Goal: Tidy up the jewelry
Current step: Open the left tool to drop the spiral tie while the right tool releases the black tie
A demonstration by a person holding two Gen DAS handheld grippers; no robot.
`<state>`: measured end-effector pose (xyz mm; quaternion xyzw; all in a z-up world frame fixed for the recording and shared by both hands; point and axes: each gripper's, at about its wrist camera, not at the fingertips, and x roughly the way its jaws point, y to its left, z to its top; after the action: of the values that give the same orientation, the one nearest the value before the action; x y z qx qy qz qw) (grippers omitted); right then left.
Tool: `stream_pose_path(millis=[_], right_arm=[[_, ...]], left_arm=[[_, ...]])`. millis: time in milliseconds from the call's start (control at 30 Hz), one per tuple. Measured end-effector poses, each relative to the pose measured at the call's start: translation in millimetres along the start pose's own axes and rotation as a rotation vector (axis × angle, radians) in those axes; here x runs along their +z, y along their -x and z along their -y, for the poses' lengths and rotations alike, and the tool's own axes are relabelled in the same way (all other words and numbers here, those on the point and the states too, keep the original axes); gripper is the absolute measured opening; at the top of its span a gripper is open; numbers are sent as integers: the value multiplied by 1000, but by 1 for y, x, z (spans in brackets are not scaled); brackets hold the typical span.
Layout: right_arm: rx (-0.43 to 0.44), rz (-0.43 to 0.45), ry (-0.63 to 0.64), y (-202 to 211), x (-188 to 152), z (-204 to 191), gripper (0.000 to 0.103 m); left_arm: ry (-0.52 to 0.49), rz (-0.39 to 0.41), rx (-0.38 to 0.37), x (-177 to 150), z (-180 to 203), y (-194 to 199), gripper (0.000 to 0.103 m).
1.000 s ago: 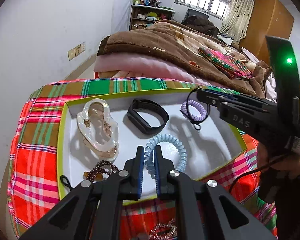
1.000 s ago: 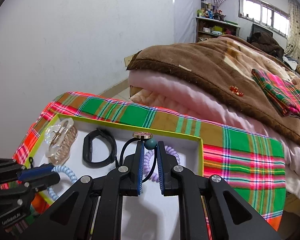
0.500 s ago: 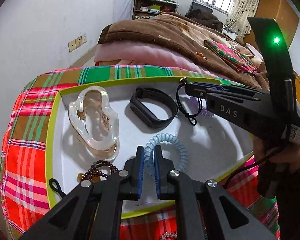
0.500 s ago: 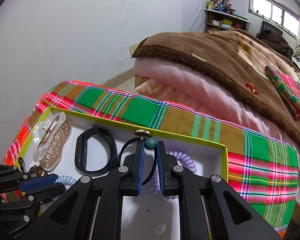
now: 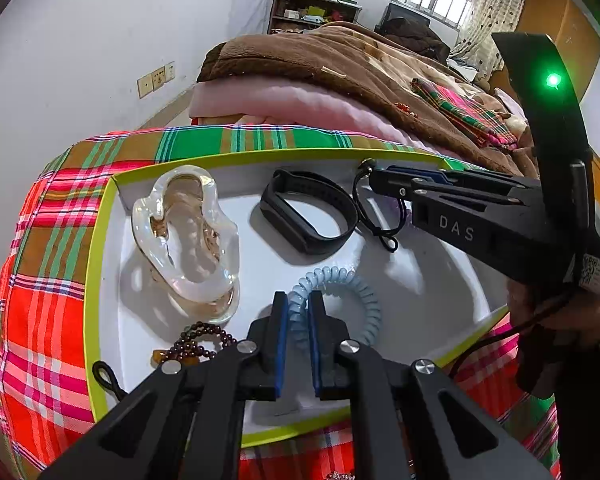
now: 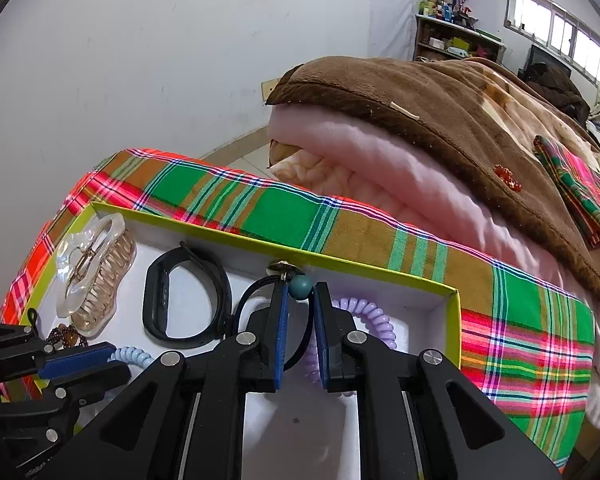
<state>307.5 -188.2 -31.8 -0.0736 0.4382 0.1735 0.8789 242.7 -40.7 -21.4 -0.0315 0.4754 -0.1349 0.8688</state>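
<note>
A plaid cloth [image 5: 52, 312] beside a blanket-heaped bed carries a green-rimmed white tray [image 5: 96, 264]. Over it, the left gripper [image 5: 298, 312] is clamped on a pale blue coil hair tie [image 5: 352, 292] — the right gripper [image 6: 300, 300] pinches a black beaded elastic [image 6: 300, 286] above the tray's far edge.

Tray [image 5: 100, 264]: matt white card inside w/ lime paper rim, on woven plaid cloth [image 5: 40, 280]. Hair claw [image 5: 188, 236] glossy clear plastic; wristband [image 5: 308, 216] matt black rubbery; coil tie [image 5: 364, 300] smooth pale-blue plastic. Blanket [image 6: 440, 112] fuzzy brown fleece.
</note>
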Motion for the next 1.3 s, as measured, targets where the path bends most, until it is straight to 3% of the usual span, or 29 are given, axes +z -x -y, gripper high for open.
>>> stream_pose_path(millis=[300,467,700,867,1000,1300], right_arm=[[-9,2,1,0,0,0,14],[-9,2,3,1,0,-1,14],[-16,11,-4,2,1,-1,19],[-13,20,-8,5,1,0,36],[-10,30,-11,10,0,1,36],[-16,68,-22,34,-8,1,40]], left_arm=[[8,-3,0,1,-3,-1,12],[14,1,-3,1,-3,0,28],[19,0,-2,1,-4,1,33],[24,2,-2,1,-4,2,40],[17,8,-10,1,-1,6,41],[30,49,-42,-3,-2,29,55]])
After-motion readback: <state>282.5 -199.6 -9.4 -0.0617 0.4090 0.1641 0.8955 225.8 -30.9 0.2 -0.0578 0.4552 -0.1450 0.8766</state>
